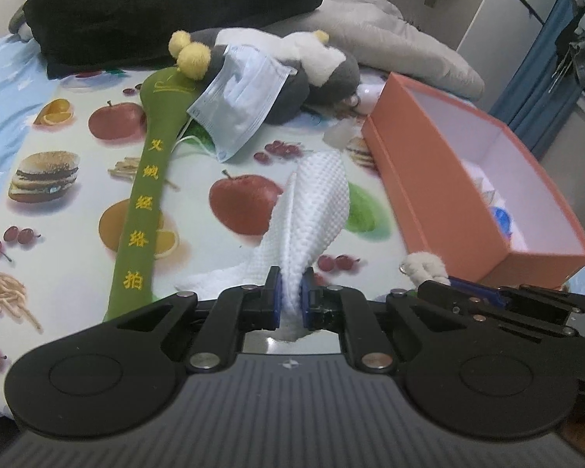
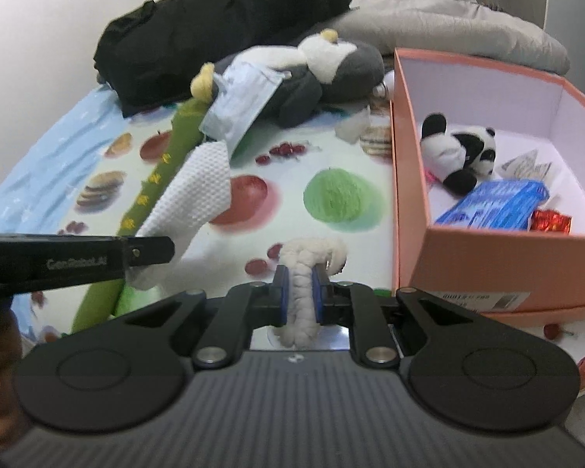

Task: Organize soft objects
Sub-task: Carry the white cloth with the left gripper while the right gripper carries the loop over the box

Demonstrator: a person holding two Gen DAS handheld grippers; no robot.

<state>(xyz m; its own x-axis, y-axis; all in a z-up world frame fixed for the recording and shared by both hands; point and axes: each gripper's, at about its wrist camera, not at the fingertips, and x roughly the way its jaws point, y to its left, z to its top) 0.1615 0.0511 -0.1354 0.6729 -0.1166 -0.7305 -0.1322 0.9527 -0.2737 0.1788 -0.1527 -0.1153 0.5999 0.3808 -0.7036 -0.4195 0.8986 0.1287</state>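
My left gripper (image 1: 291, 292) is shut on a white waffle-textured cloth (image 1: 316, 202), which hangs lifted off the fruit-print sheet (image 1: 78, 202). The same cloth (image 2: 199, 191) shows at the left of the right wrist view, beside the left gripper's black finger (image 2: 148, 251). My right gripper (image 2: 301, 292) is shut on a cream fluffy loop of fabric (image 2: 312, 253), held above the sheet just left of the orange box (image 2: 413, 179). That fluffy piece (image 1: 425, 265) and the right gripper's fingers (image 1: 472, 292) appear low right in the left wrist view, near the orange box (image 1: 429, 179).
A green padded stick with yellow characters (image 1: 144, 202), a blue face mask (image 1: 238, 113) and a grey-white plush (image 1: 323, 66) lie further back. Black clothing (image 1: 167, 4) and a grey quilt (image 1: 390, 35) pile behind. The box holds a panda plush (image 2: 460, 152), a blue packet (image 2: 495, 202) and a red wrapper (image 2: 550, 222).
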